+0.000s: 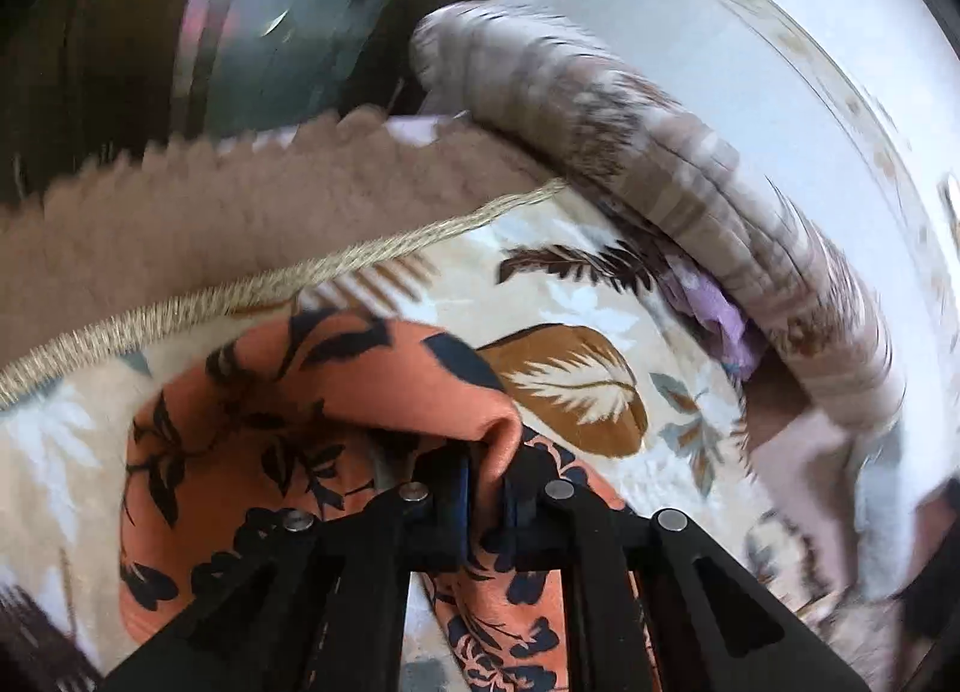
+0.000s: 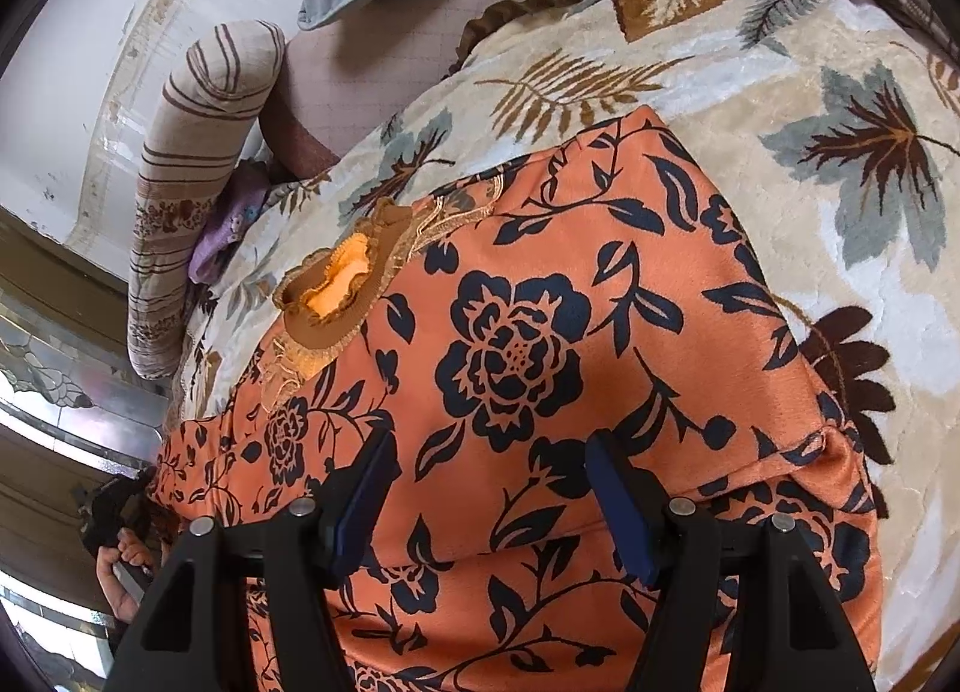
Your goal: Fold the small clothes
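Orange floral garment spread on leaf-print blanket, fold barely begun. Left gripper pinching cloth edge, possibly sleeve. Right gripper spread above fabric, gripping nothing.

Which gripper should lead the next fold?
Left. The left gripper is already shut on a fold of the orange garment; the right gripper hovers open over it, gripping nothing.

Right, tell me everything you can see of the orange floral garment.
The orange garment is a small piece of soft, slightly shiny fabric printed with dark navy flowers and vines, its neckline trimmed in brown ruffle and gold lace. It lies spread on a leaf-patterned blanket. The left gripper pinches a raised fold of it; the right gripper hovers open above.
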`<action>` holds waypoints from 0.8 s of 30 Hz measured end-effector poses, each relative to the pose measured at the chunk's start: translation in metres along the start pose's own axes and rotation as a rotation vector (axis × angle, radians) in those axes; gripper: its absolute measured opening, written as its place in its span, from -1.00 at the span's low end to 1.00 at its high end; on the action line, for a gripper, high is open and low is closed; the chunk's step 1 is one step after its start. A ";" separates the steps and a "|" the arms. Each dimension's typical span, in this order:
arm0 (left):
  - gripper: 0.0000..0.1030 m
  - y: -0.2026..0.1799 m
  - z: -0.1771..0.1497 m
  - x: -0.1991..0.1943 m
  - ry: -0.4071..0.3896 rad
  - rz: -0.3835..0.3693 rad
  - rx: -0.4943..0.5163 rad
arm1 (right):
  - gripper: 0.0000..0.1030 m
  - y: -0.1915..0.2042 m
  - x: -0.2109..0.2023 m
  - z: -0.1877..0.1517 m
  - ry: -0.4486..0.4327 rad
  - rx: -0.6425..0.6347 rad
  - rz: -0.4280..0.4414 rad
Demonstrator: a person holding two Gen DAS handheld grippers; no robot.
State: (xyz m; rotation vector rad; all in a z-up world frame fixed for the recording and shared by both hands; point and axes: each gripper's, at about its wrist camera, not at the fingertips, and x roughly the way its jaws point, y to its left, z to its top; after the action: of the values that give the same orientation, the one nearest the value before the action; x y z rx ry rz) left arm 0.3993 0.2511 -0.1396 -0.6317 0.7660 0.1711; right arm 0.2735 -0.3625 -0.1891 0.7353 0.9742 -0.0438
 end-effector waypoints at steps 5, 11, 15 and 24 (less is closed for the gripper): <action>-0.84 -0.085 -0.030 -0.032 -0.064 -0.060 0.305 | 0.35 0.000 -0.003 0.003 -0.012 0.005 0.012; 0.61 -0.171 -0.117 -0.016 0.122 -0.063 0.715 | 0.35 0.002 -0.006 0.002 -0.010 0.002 0.024; 0.61 -0.160 -0.124 -0.028 0.099 0.048 0.813 | 0.35 0.002 -0.012 0.003 -0.024 -0.002 0.030; 0.73 -0.006 -0.025 -0.048 0.017 0.146 0.265 | 0.35 0.001 -0.015 -0.004 -0.017 0.005 0.031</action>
State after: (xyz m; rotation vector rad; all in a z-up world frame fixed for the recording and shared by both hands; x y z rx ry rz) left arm 0.3523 0.2354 -0.1172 -0.3269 0.8350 0.1941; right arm 0.2622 -0.3637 -0.1791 0.7530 0.9468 -0.0257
